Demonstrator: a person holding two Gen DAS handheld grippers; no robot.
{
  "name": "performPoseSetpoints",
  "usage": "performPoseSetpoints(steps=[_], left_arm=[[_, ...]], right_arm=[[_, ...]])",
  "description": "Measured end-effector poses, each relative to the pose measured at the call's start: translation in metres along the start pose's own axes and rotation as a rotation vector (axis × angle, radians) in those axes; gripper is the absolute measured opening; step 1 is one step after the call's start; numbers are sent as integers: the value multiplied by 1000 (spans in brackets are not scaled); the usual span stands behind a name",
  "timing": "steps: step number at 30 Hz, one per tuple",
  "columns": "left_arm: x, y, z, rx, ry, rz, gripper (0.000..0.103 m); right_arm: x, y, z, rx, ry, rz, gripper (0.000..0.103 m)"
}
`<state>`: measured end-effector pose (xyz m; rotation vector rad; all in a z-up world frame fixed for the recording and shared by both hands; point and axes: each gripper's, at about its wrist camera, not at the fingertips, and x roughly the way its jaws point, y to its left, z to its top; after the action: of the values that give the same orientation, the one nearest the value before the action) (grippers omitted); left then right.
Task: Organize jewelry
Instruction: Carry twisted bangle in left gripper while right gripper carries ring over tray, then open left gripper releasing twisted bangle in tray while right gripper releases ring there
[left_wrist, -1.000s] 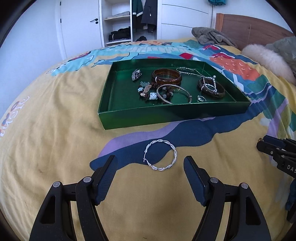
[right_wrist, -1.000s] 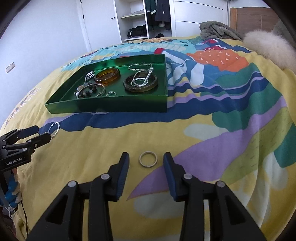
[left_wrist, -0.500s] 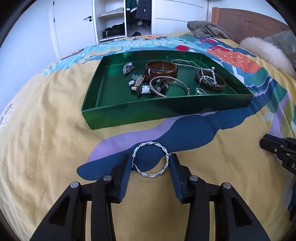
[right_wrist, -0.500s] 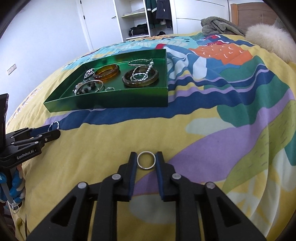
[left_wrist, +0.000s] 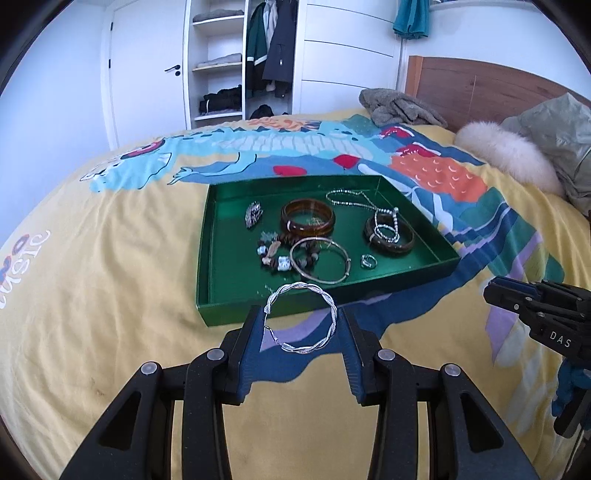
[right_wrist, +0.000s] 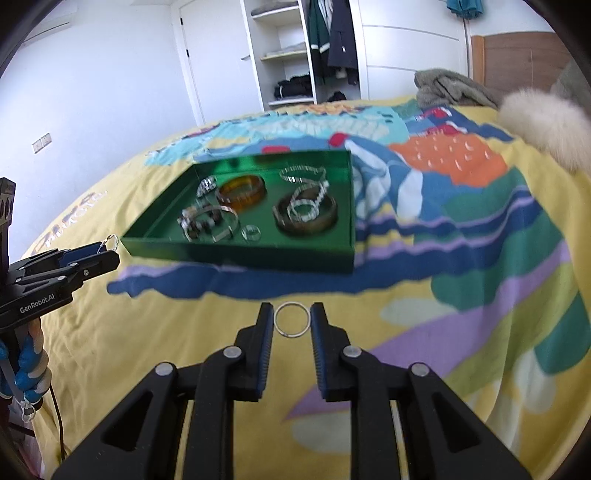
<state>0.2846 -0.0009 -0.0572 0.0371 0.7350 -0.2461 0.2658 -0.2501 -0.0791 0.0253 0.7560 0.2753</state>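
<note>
Jewelry sits partly in the green tray (left_wrist: 210, 258) on the patterned bedspread (left_wrist: 92, 258), partly in the grippers. Left gripper (left_wrist: 300, 325) is clamped on the twisted silver bangle (left_wrist: 301, 317), fingers pressing its two sides, bangle lifted off the cover just in front of the tray's near wall. Right gripper (right_wrist: 291, 319) pinches a small plain ring (right_wrist: 291, 319) between its pads, well short of the tray.

Left wrist view is sharp & gives tray contents: amber bangle (left_wrist: 308, 219), dark brown bangle (left_wrist: 389, 236) w/ silver chain (left_wrist: 354, 199) draped over it, thin silver bangle (left_wrist: 319, 264) lying over a beaded bracelet (left_wrist: 275, 253), small ring (left_wrist: 368, 261), leaf-shaped brooch (left_wrist: 254, 216). It also shows right gripper's tip at frame's right edge, ring not visible there.

Right wrist view is motion-blurred, tray items smeared, but shows tray (right_wrist: 258, 254) side-on & left gripper (right_wrist: 99, 254) at far left w/ a bit of silver bangle (right_wrist: 110, 242) poking past its tips. A hand (right_wrist: 26, 362) in blue/white glove grips its handle; unseen in the other view.
</note>
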Motion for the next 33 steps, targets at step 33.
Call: performPoseSetpoints(steps=[33], left_arm=[[144,63,73,-81,181,63,41]], right_arm=[[208,71,154,-173,186,117,19]])
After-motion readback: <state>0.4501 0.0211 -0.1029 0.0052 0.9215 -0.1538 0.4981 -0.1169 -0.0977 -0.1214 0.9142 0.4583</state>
